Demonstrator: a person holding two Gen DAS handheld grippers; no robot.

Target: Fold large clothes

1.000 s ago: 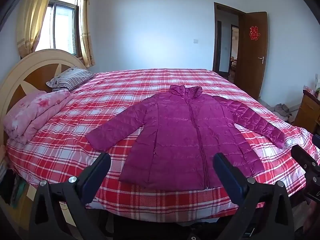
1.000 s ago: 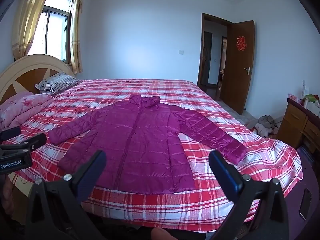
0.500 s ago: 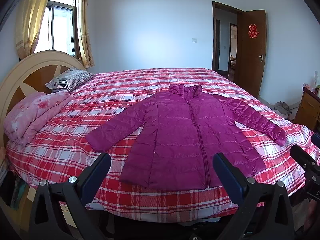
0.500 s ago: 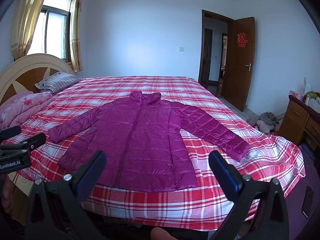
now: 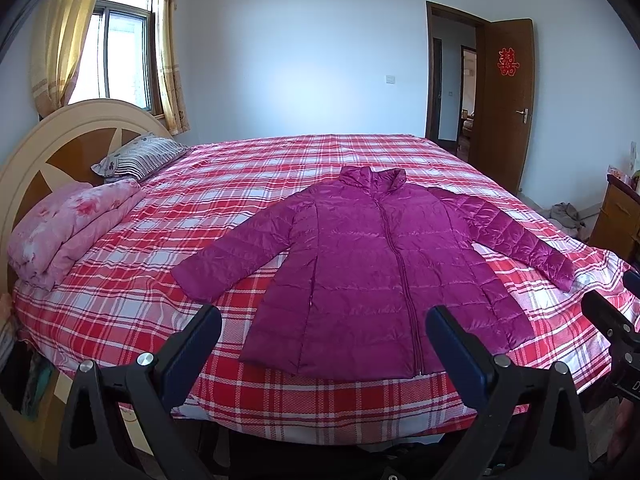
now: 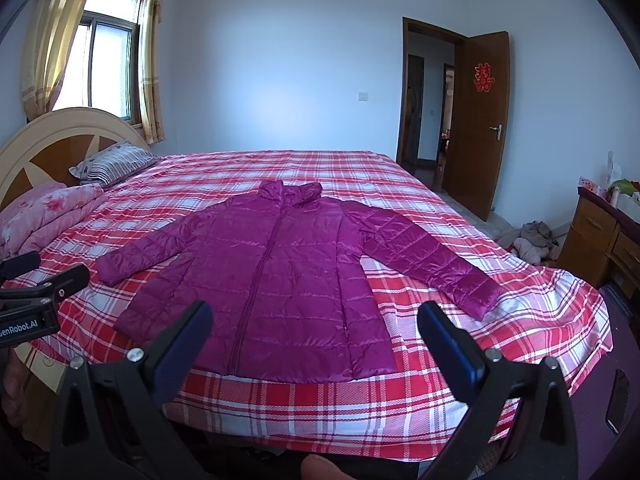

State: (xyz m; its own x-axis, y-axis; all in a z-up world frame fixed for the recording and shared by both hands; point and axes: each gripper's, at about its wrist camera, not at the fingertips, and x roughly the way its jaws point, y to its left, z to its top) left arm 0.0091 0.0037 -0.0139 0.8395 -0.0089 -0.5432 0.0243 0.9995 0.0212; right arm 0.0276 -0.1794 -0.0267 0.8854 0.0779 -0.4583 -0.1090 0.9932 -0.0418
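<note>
On the near half of the plaid bedspread [image 5: 280,184], a magenta puffer jacket [image 5: 372,264] lies flat, sleeves spread. Left gripper [image 5: 322,328] and right gripper [image 6: 314,322] hover near its hem, jaws wide apart.

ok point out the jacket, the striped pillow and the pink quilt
jacket [image 5: 360,264]: left wrist view, on the chest panel beside the zip
striped pillow [image 5: 140,157]: left wrist view, on its top face
pink quilt [image 6: 44,220]: right wrist view, on the folded top layer
</note>
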